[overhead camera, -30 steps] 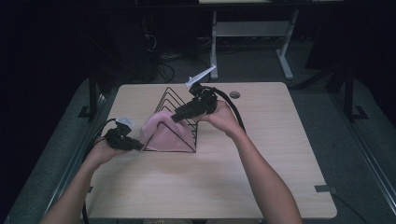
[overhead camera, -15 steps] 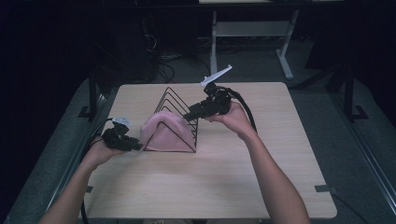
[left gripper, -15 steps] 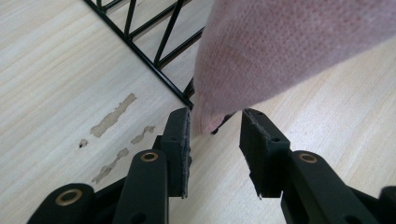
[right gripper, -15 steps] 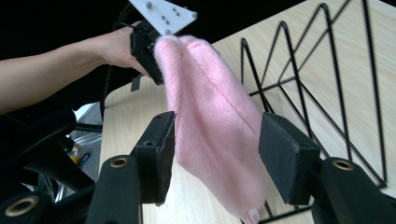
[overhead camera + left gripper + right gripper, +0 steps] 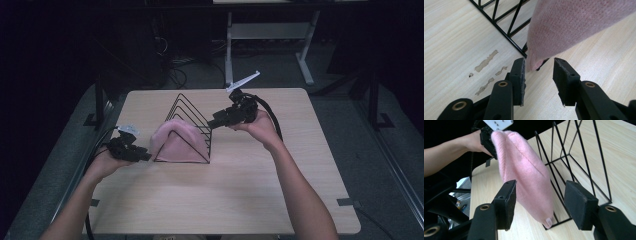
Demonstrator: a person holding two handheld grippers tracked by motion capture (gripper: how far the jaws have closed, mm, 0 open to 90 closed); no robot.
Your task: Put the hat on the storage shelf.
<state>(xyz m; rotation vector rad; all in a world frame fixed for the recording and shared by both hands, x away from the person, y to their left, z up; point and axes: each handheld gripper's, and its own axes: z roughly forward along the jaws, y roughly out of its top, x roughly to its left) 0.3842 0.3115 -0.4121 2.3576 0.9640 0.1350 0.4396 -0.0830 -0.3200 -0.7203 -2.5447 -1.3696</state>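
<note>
Now the pink knit hat lies draped over the near end of the black wire rack on the table. Both jaws have just been opening: the left hand-held gripper brackets the hat's hem without pressing, and the right hand-held gripper stands open, holding nothing. Draping looks finished; next, both should back away cleanly. A small tag carries no readable writing.
</note>
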